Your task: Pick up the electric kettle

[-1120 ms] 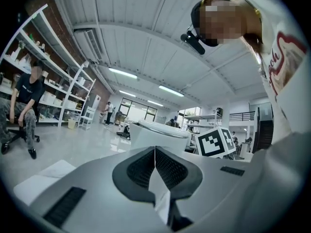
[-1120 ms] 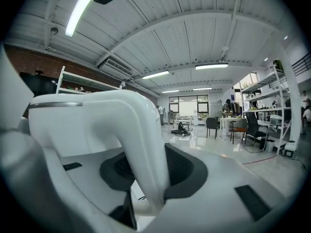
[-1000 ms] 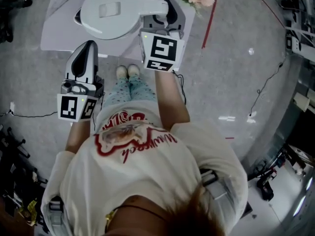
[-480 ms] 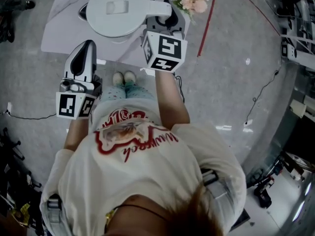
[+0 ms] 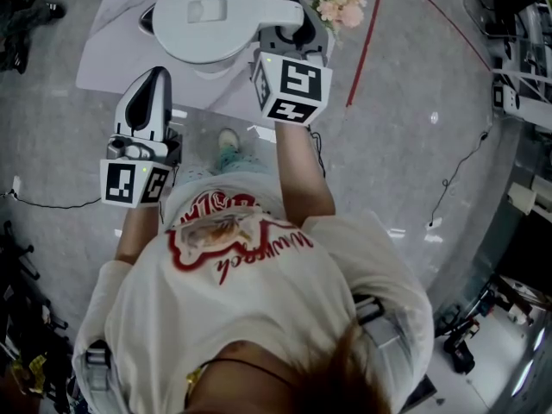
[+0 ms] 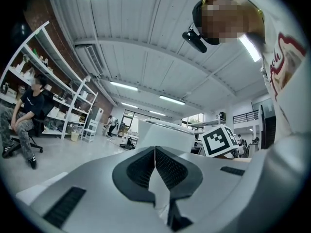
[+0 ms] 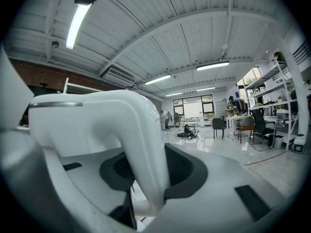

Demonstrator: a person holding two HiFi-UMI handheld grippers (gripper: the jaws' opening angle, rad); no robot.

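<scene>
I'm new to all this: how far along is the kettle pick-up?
Done: the right hand-held gripper is clamped on the kettle's handle. In hand: the white kettle hangs over the table, seemingly raised, though its underside is hidden. The left hand-held gripper is shut and empty. Left: at most lifting it clear.

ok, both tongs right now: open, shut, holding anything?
Left tongs: shut, empty.
Right tongs: shut on the kettle handle.
</scene>
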